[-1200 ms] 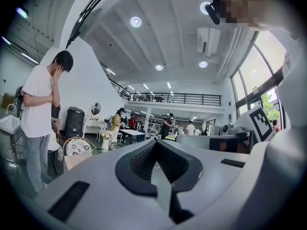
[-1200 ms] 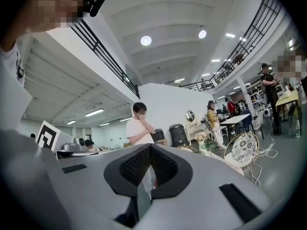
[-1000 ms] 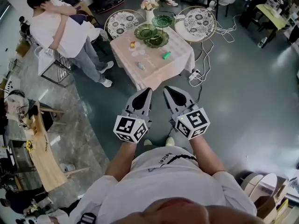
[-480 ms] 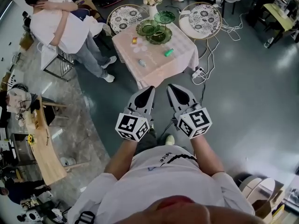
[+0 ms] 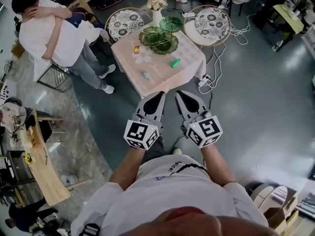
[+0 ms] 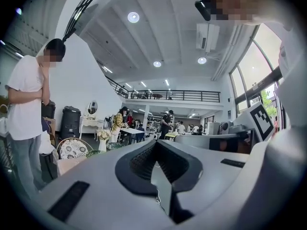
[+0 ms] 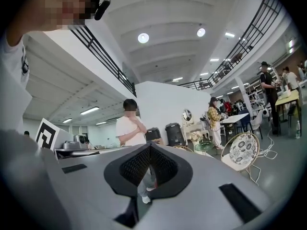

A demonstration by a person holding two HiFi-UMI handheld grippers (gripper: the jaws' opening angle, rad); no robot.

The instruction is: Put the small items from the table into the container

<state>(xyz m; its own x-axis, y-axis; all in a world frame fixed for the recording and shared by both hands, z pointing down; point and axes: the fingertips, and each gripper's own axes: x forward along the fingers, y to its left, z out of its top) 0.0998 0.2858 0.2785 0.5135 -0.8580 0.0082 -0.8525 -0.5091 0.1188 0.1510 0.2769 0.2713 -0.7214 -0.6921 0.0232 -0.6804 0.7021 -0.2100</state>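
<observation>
Left claw [image 5: 155, 96]: jaws together, nothing between them. Right claw [image 5: 180, 94]: likewise closed and empty. Both are held level, side by side, short of the desk [image 5: 189, 53] at 12 o'clock. On its pink cloth lie a green item [image 5: 175, 62], a grey item [image 5: 146, 75] and a red-yellow item [image 5: 137, 48], well apart. Green bowls [image 5: 158, 36] sit at the far edge. A person [image 5: 49, 36] stands at 10 o'clock.

standing person [image 5: 49, 41], two patterned chairs [image 5: 126, 23], flower vase [image 5: 157, 8], floor cables [image 5: 220, 63]
</observation>
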